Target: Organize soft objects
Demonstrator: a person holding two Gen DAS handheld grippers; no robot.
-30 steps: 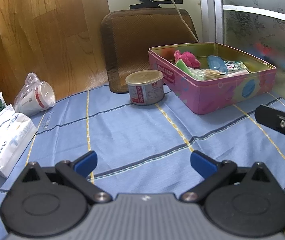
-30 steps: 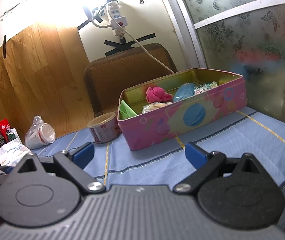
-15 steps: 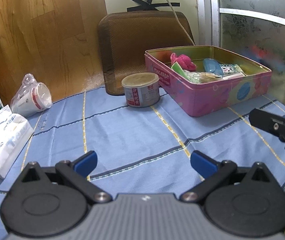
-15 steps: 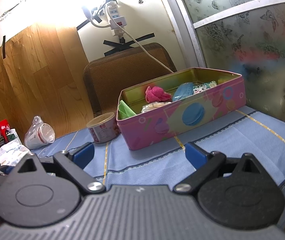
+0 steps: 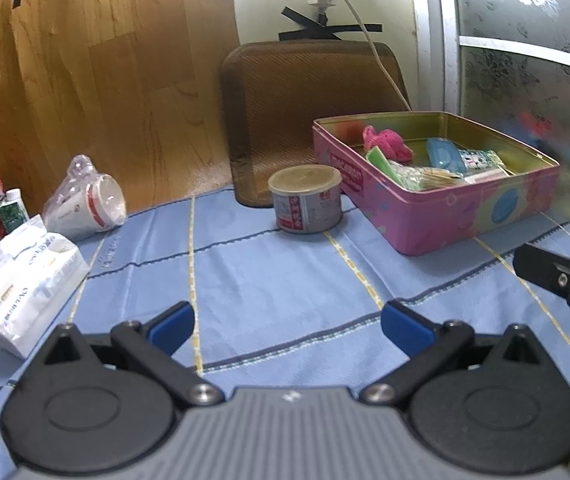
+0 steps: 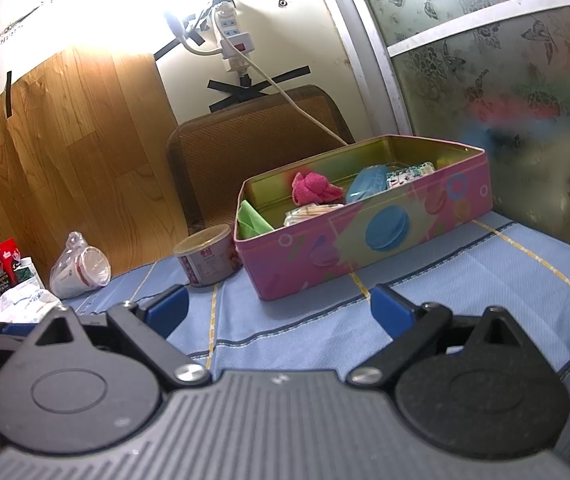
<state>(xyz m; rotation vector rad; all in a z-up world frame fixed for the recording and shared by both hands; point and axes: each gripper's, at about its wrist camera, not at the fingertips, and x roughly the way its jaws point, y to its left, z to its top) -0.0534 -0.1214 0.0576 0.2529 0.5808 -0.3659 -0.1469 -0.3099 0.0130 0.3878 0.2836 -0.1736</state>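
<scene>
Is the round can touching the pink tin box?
Cannot tell. In the left wrist view the can seems to leave a sliver before the pink tin box; in the right wrist view they overlap.

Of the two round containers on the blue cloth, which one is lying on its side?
The bagged white cup on the left lies on its side, mouth facing sideways. The lidded can beside the pink tin stands upright.

Glossy metal tin on matt woven blue cloth; wood-grain panel.

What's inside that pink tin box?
The pink tin holds a pink cloth, a green item, a blue case, a patterned packet and a clear wrapped bundle. Anything beneath them is hidden.
</scene>
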